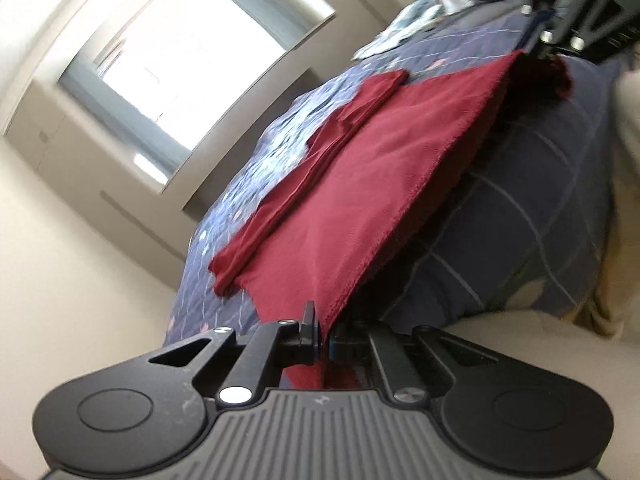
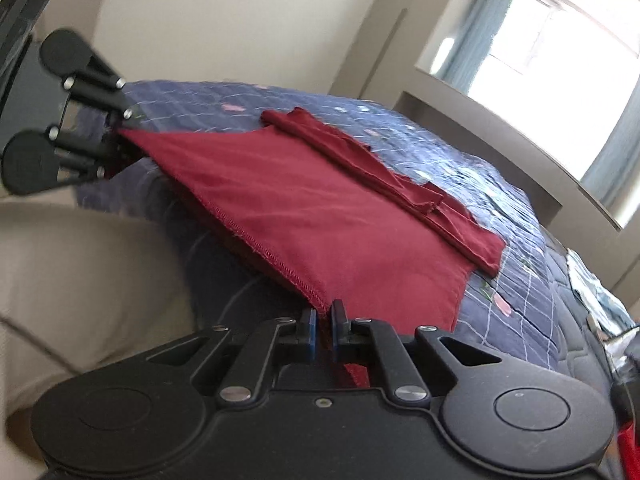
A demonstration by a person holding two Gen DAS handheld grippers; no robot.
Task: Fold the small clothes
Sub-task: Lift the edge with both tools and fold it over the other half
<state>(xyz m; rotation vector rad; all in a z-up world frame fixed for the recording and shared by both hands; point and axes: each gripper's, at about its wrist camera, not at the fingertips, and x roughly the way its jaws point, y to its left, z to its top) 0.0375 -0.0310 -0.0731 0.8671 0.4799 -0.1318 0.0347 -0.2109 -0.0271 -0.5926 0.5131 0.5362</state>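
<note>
A dark red garment [image 1: 380, 168] lies on a navy quilted bed, with its near hem lifted and pulled taut between my two grippers. My left gripper [image 1: 325, 334] is shut on one hem corner. It also shows in the right wrist view [image 2: 116, 148] at the far left. My right gripper [image 2: 324, 328] is shut on the other hem corner of the garment [image 2: 304, 208]. It shows in the left wrist view [image 1: 536, 46] at the top right. A folded-in sleeve [image 2: 400, 184] lies along the garment's far side.
The navy quilt [image 2: 520, 280] covers the bed [image 1: 520, 220]. A pile of pale patterned clothes [image 1: 404, 28] lies farther along the bed. A beige surface [image 2: 80, 260] runs beside the bed's near edge. A bright window [image 2: 560, 52] is beyond.
</note>
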